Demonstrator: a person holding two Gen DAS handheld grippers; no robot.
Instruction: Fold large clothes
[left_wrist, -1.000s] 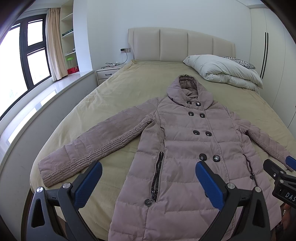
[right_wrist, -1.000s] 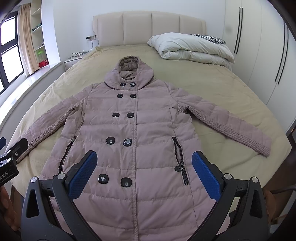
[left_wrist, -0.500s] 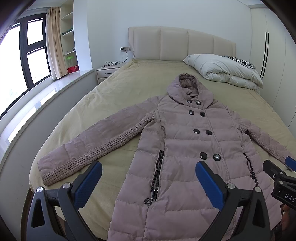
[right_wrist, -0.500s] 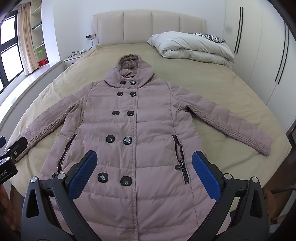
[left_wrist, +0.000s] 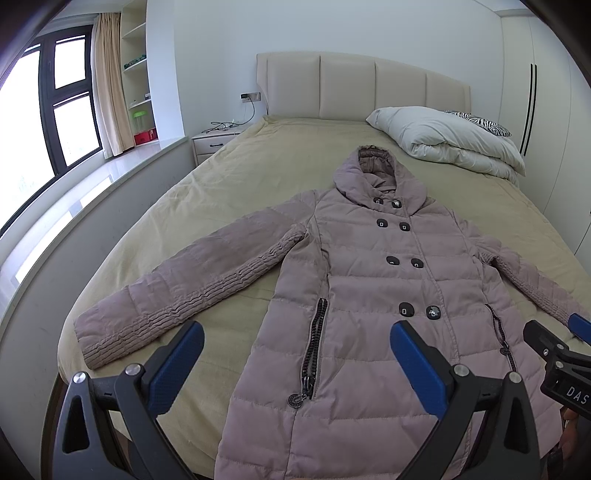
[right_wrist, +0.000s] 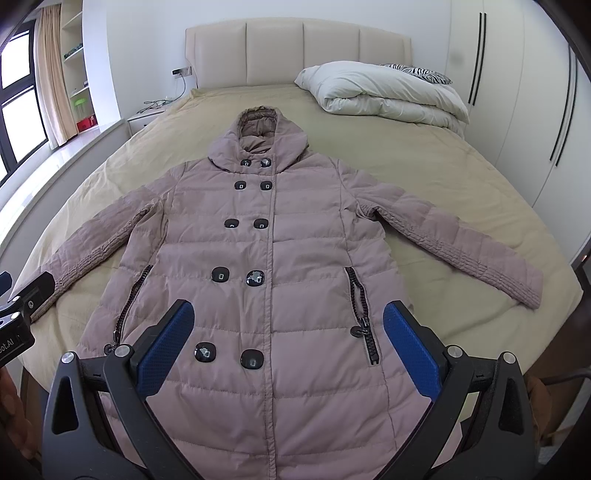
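A long mauve hooded puffer coat (left_wrist: 388, 280) lies flat and face up on the bed, buttoned, both sleeves spread out; it also shows in the right wrist view (right_wrist: 280, 258). My left gripper (left_wrist: 295, 362) is open and empty, above the coat's lower left side near the zip pocket. My right gripper (right_wrist: 288, 339) is open and empty, above the coat's lower front near the bottom buttons. Each gripper's edge shows in the other's view.
The bed (left_wrist: 229, 177) has a beige cover and a padded headboard. A folded white duvet (right_wrist: 388, 92) and a zebra pillow lie at its far right. A nightstand (left_wrist: 214, 142) and window ledge are at left, wardrobes (right_wrist: 517, 110) at right.
Both grippers have drifted very slightly; the coat has not moved and both stay open.
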